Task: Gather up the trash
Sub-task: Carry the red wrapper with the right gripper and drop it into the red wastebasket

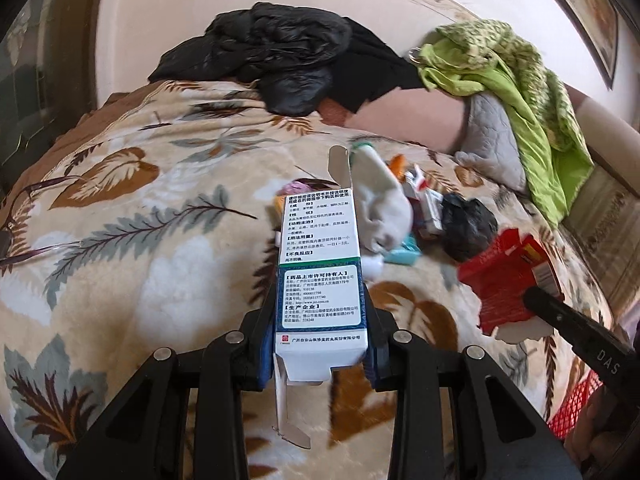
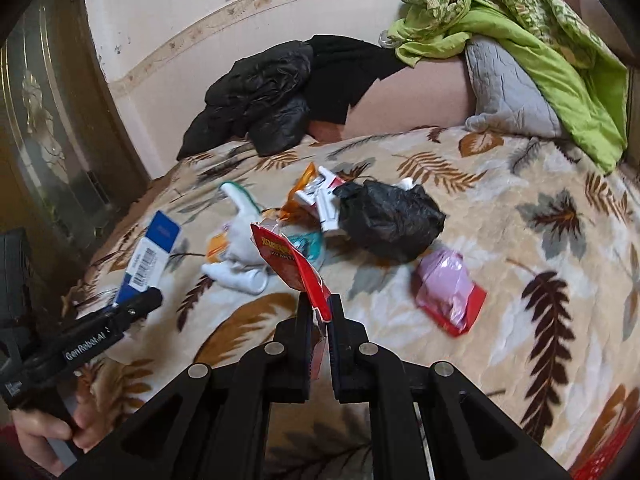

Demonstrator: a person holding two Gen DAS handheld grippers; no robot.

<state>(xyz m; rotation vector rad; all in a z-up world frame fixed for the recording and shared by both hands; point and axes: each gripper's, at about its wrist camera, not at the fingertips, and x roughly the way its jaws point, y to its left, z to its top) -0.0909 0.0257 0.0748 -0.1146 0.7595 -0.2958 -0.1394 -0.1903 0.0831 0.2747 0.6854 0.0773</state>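
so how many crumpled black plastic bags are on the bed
1: the black plastic bag lies on the leaf-print blanket among the litter, right of the white sock. The black heap by the wall looks like clothing. Others may be hidden.

Each fisheye camera sat just behind its own gripper's fingers, looking forward and down across the leaf-patterned blanket (image 1: 132, 216) toward the wall. Both views were close over the bed and shared the litter pile around the black plastic bag (image 2: 390, 220), the black jacket (image 1: 276, 48) and green cloth (image 2: 520, 28).
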